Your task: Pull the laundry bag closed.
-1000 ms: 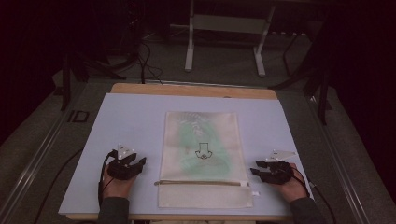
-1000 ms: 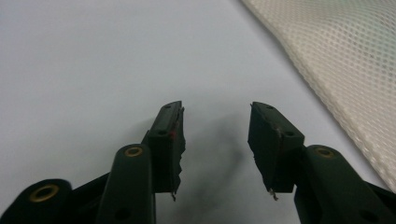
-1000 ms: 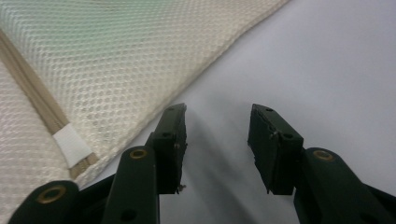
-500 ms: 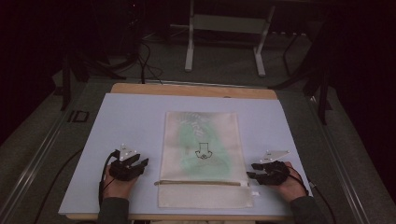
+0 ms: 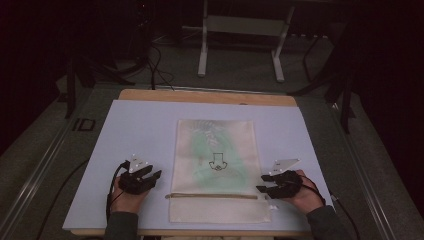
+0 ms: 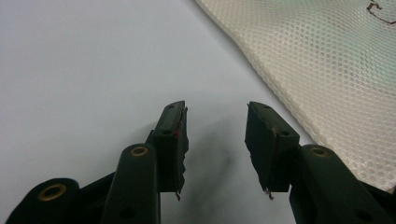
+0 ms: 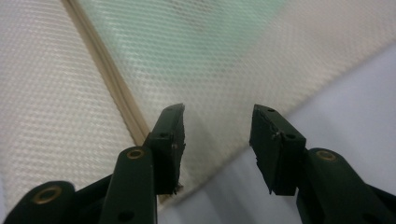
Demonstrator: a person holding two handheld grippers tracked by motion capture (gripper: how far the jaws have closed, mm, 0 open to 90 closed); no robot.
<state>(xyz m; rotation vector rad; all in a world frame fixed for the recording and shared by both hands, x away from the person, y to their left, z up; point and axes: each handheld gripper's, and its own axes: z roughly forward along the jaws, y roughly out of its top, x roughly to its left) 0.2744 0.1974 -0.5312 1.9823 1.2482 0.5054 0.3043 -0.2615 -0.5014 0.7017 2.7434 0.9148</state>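
A white mesh bag (image 5: 216, 165) with a green item inside and a small black print lies flat on the pale mat (image 5: 140, 130); its zipper (image 5: 212, 196) runs across near the front. My left gripper (image 5: 154, 176) rests left of the bag, open and empty (image 6: 215, 135), with the bag's edge (image 6: 327, 60) to its right. At the bag's right edge, level with the zipper, my right gripper (image 5: 261, 183) stands open. Its jaws have just been opening; in the right gripper view (image 7: 217, 140) the bag's edge (image 7: 210, 60) and zipper (image 7: 112, 84) lie under them, unpinched.
The mat covers a wooden table (image 5: 200, 96). Behind the table stand a white metal frame (image 5: 240, 25) and cables (image 5: 155, 65) on the dark floor. Bare mat stretches beyond the bag and to both sides of it.
My right gripper has shifted left, closer to the bag's right edge. The left gripper and the bag have not moved.
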